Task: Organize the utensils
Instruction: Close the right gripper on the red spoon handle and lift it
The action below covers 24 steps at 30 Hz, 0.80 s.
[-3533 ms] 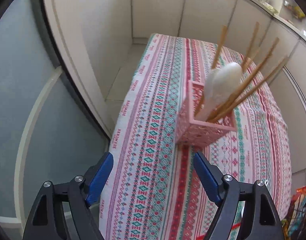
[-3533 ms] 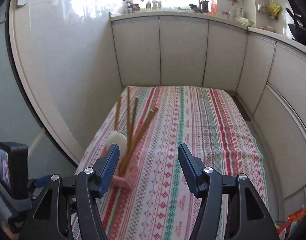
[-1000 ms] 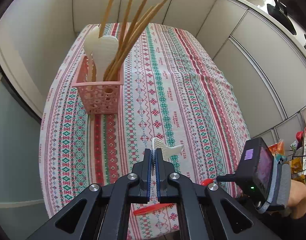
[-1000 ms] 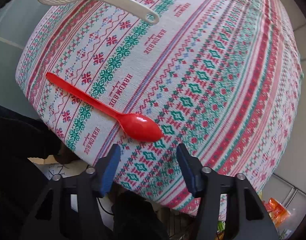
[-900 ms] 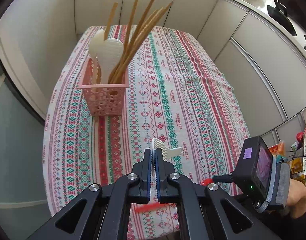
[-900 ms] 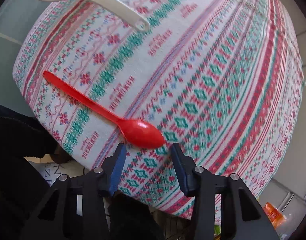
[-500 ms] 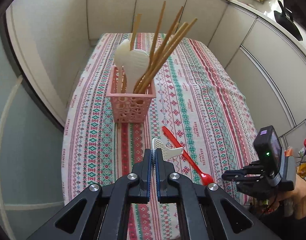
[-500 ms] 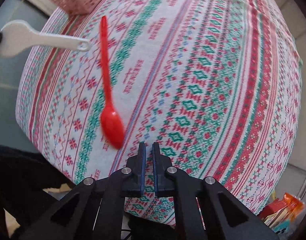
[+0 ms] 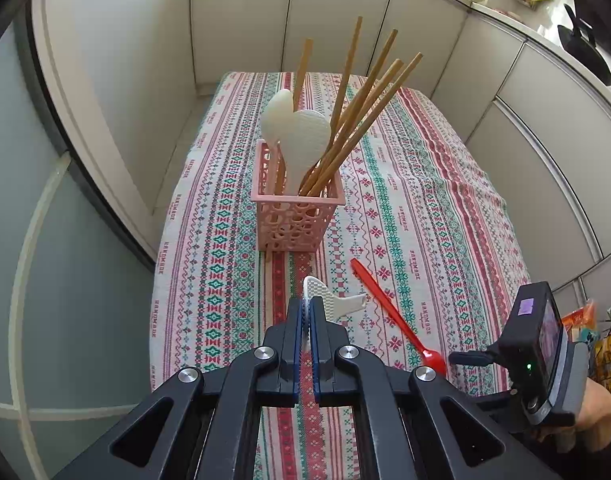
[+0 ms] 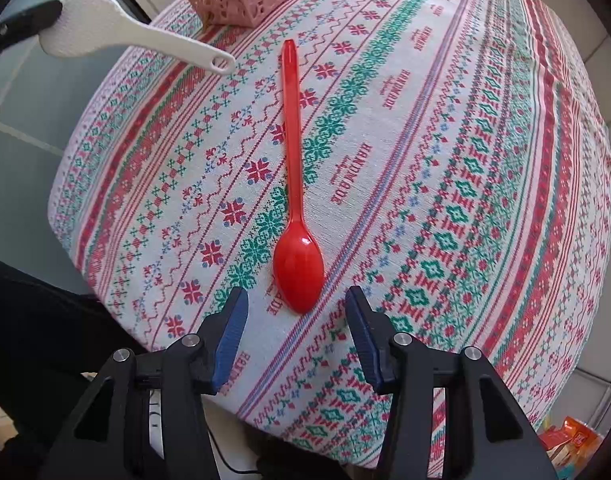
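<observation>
My left gripper is shut on the head of a white rice paddle, whose handle sticks out to the right above the cloth. From the right wrist view the same white paddle hangs at the upper left. A red plastic spoon lies flat on the tablecloth, bowl toward me. My right gripper hovers just behind the bowl, its jaws opening, nothing between them. The pink basket stands farther back and holds several wooden chopsticks and two white paddles.
The patterned tablecloth covers a narrow table hemmed in by white cabinets on the right and a wall on the left. The table's near edge falls off just below my right gripper. Snack packets lie on the floor at right.
The right gripper closed beside the red spoon and turned it from slanting to lengthwise, then opened again. The left gripper drew back and up with the paddle; the basket now looks nearer the centre.
</observation>
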Each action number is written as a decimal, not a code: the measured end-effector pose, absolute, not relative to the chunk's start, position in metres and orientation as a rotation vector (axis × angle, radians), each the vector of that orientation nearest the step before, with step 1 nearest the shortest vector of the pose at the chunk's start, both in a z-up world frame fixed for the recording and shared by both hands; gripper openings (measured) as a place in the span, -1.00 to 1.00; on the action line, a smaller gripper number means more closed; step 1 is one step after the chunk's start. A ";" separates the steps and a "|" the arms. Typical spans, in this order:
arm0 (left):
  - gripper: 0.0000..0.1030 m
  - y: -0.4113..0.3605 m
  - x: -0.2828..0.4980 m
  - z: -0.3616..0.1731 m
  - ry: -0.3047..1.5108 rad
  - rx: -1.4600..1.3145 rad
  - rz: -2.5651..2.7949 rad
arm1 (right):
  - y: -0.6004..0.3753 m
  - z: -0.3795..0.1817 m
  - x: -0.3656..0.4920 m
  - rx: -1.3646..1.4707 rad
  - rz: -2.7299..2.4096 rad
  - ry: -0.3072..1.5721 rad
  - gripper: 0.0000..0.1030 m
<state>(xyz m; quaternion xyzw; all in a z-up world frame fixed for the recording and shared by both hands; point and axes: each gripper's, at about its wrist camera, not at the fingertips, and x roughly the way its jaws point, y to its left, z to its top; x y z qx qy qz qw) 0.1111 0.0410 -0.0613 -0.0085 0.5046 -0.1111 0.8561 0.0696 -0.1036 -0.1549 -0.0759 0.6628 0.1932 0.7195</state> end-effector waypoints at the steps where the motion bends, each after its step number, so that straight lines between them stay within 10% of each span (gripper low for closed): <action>1: -0.94 0.042 0.111 -0.062 1.061 -0.019 -0.232 | -0.098 -0.153 0.068 -0.187 0.431 1.435 -0.06; 4: -0.94 0.043 0.111 -0.061 1.060 -0.022 -0.228 | -0.092 -0.151 0.068 -0.228 0.420 1.388 -0.46; 24: -0.94 0.047 0.107 0.016 0.840 0.088 -0.126 | -0.148 -0.071 0.060 0.026 0.428 1.270 -0.46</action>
